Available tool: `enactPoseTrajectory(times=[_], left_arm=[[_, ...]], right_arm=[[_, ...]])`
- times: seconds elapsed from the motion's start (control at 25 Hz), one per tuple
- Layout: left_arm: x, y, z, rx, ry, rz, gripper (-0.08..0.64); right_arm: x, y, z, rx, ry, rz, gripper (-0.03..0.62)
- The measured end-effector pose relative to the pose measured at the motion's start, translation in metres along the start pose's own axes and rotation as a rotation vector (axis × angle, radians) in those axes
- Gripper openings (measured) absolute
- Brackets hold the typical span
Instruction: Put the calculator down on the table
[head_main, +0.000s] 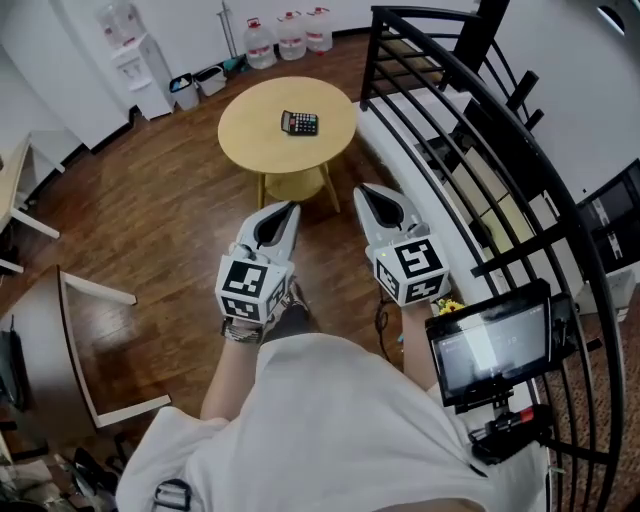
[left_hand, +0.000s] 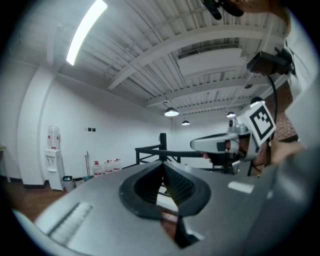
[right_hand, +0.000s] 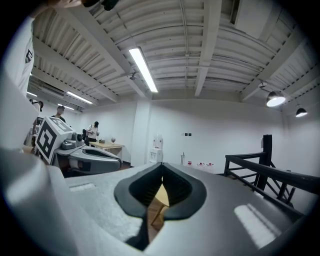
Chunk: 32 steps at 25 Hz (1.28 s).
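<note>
Lying flat near the centre of the round wooden table (head_main: 252, 138), the calculator (head_main: 300, 123) rests keys up, touched by neither gripper. The left gripper (head_main: 290, 210) and the right gripper (head_main: 366, 196) are held side by side on the near side of the table, over the wooden floor (head_main: 150, 190), well apart from the calculator and pointing roughly toward it. In the left gripper view the two dark pads meet at the tip with nothing between them; the jaws are fully closed and empty. The right gripper view shows the same condition: pads together, nothing gripped, with only a sliver of the table top and a leg visible through the gap below the tip. Each gripper carries its marker cube (head_main: 250, 288) at the rear, close to the person's hands. A black railing (head_main: 470, 130) runs along the right side of the table. A water dispenser (head_main: 135, 62) and a row of water bottles (head_main: 290, 36) stand against the far wall. A small screen (head_main: 495, 345) is mounted at the person's right.
</note>
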<state>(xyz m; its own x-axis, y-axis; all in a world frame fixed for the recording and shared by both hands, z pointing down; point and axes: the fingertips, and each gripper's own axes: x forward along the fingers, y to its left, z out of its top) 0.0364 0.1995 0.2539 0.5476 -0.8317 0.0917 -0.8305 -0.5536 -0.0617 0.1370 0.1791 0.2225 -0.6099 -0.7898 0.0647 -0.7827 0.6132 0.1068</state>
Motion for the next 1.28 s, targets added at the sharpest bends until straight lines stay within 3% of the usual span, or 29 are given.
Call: enactPoseTrajectory(times=[0.28,0.6,0.92,1.28], left_arm=[[-0.036,-0.038,0.019,0.054,-0.012,-0.008,0.006],[-0.067,-0.031,0.016,0.081,-0.012,-0.009,0.006],[-0.088,0.014,0.016,0.005,-0.013,-0.015,0.006],[-0.093,0.017,0.02,-0.014,-0.02,-0.021,0.006]], right_arm=[[-0.039,0.021,0.003,0.012,0.018,0.019,0.005],[-0.041,0.052,0.014,0.024,-0.001,0.044,0.009],[-0.021,0.053,0.028,0.098,0.002,-0.052,0.009],[-0.021,0.067,0.036,0.055,0.007,-0.026,0.009]])
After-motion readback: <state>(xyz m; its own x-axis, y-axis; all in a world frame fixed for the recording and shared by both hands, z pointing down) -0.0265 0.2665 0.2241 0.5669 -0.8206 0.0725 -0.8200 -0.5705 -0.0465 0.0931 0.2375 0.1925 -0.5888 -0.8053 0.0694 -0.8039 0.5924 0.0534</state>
